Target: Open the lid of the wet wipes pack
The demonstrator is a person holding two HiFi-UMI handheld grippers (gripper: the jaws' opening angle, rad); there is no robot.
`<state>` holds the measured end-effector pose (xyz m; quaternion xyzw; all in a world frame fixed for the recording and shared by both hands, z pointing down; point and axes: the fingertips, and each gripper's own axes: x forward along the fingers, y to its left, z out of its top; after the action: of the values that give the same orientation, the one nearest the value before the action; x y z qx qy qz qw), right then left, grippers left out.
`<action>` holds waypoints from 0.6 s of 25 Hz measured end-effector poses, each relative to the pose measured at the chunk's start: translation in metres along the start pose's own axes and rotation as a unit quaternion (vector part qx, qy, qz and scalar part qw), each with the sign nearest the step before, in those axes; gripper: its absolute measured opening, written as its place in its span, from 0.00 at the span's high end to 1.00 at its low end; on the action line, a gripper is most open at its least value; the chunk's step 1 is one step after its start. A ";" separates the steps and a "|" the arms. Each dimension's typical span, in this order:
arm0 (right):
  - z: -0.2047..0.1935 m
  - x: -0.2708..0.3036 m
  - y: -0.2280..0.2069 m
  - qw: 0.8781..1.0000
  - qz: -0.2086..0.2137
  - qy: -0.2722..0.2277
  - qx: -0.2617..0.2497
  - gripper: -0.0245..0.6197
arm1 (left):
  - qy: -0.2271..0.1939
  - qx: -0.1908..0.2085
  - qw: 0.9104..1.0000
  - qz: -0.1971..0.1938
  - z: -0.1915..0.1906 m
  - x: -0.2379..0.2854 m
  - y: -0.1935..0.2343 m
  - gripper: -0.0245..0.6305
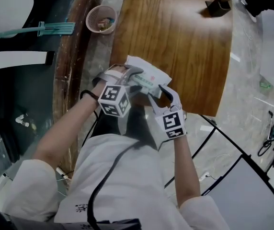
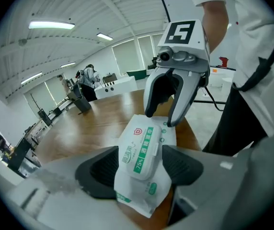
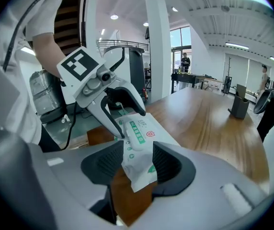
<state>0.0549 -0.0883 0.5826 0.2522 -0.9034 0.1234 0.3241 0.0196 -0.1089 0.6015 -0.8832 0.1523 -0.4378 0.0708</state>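
1 wet wipes pack point(image 1: 146, 73); left gripper point(image 2: 142, 166), right gripper point(image 3: 138, 164) straddle it, jaws released.

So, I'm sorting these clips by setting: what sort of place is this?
Probably an open office or lab hall: a long wooden table, strip ceiling lights, and people standing at far desks.

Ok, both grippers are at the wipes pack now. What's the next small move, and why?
Probably close the right gripper on the end of the wet wipes pack to steady it. Both grippers are open and straddle the pack, which lies on the wooden table, and its lid is shut; the left gripper could then work the lid.
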 end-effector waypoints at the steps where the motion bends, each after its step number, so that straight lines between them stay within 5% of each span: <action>1: -0.002 0.001 -0.001 1.000 -0.003 0.001 0.001 0.66 | 0.002 0.005 1.000 -0.004 -0.001 0.002 0.000 0.51; 8: -0.004 0.003 -0.002 1.000 -0.015 -0.001 0.000 0.66 | 0.001 0.005 0.999 -0.038 0.004 0.003 0.006 0.48; 15: -0.004 0.003 -0.003 1.000 -0.013 -0.002 0.004 0.66 | 0.022 0.047 0.997 -0.065 0.003 0.011 0.002 0.48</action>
<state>0.0561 -0.0906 0.5878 0.2655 -0.9003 0.1226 0.3224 0.0275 -0.1140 0.6076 -0.8771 0.0750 -0.4675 0.0805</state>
